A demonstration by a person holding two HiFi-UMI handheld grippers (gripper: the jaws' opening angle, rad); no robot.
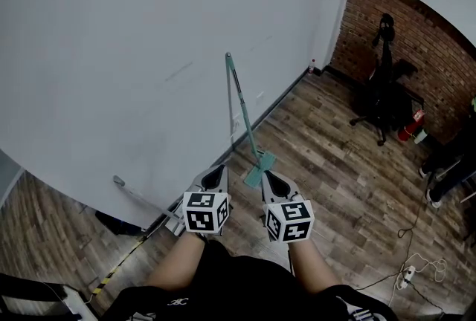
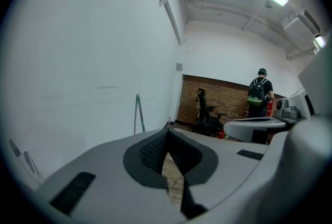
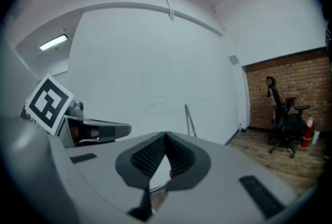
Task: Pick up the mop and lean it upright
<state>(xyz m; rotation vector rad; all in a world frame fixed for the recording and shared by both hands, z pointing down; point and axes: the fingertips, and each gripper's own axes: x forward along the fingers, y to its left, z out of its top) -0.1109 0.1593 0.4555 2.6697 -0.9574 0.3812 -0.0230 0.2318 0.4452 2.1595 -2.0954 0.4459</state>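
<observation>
The white wall [image 1: 111,52] props up the mop [image 1: 259,168]. Its handle stands nearly upright against the wall and its teal head rests on the wooden floor [image 1: 335,163] just beside the baseboard, so the leaning job looks done. Both claws sit short of the mop head, apart from it. The left claw [image 1: 216,172] is closed with nothing between its jaws, and the right claw [image 1: 273,179] is likewise closed and empty.

I have open wood floor [image 1: 327,156] ahead, up to the white wall [image 1: 111,52], where only the leaning mop [image 1: 259,168] stands in the way. The office chair [image 1: 383,93] sits well off to my right, and a cable with a power strip [image 1: 405,276] trails across the floor at lower right.
</observation>
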